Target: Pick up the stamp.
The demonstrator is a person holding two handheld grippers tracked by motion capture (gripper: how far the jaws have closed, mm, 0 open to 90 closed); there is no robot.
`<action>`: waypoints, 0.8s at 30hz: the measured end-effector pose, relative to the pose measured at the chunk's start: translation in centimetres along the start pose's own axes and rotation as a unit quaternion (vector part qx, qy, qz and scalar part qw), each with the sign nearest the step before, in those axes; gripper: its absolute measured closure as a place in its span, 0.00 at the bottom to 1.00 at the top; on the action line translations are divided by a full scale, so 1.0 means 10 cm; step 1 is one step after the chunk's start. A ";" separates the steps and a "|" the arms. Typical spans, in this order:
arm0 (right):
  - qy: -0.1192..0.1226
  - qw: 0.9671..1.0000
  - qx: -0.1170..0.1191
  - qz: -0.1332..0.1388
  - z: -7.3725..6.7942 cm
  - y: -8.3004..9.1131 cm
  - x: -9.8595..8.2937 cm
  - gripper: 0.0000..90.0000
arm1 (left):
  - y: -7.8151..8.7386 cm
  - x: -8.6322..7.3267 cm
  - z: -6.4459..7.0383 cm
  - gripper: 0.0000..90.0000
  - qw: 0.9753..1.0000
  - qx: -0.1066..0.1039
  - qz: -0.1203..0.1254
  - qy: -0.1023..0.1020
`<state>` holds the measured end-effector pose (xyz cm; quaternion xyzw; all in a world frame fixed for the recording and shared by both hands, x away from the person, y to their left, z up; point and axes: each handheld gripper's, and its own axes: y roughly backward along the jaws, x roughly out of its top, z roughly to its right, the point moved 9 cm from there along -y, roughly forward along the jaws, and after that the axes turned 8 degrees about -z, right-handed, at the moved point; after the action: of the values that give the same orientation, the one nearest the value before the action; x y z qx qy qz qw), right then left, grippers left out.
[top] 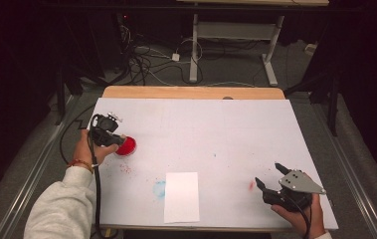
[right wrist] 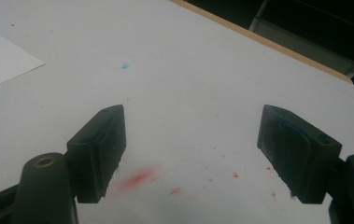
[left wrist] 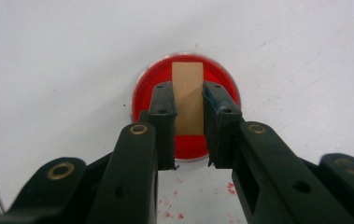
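Note:
A round red dish of paint (top: 126,145) sits at the left of the white table cover (top: 216,129). My left gripper (top: 118,140) is shut on a small wooden block (left wrist: 187,95), held over the red dish (left wrist: 221,88) in the left gripper view; whether the block touches the paint I cannot tell. A white sheet of paper (top: 181,196) lies near the front edge. My right gripper (top: 268,174) rests at the front right, open and holding nothing; in the right gripper view its jaws stand wide apart around my right gripper's gap (right wrist: 191,135) above a red smear (right wrist: 137,178).
A pale blue stain (top: 159,188) lies just left of the paper, red specks (top: 125,169) below the dish, a red smear (top: 251,185) by the right gripper. The table's wooden far edge (top: 191,92) borders a floor with cables (top: 141,59) and a desk frame (top: 235,35).

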<state>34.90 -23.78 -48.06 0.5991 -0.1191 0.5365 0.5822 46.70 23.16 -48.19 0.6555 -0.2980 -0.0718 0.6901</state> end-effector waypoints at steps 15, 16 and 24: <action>0.001 1.000 0.002 -0.004 -0.01 -0.01 -0.01 0.27 | 0.39 0.09 0.11 0.82 0.999 -0.004 0.026 -0.036; 0.001 1.000 0.002 -0.004 -0.01 -0.01 -0.01 0.27 | 0.36 0.08 0.11 0.82 0.999 -0.006 0.020 -0.037; 0.003 1.000 0.006 -0.007 -0.02 -0.03 -0.02 0.27 | 0.05 -0.02 0.05 0.82 0.999 -0.025 -0.011 -0.027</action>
<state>34.92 -23.62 -48.41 0.6015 -0.1100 0.5351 0.5829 46.21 22.89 -47.81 0.6391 -0.3071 -0.1045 0.6973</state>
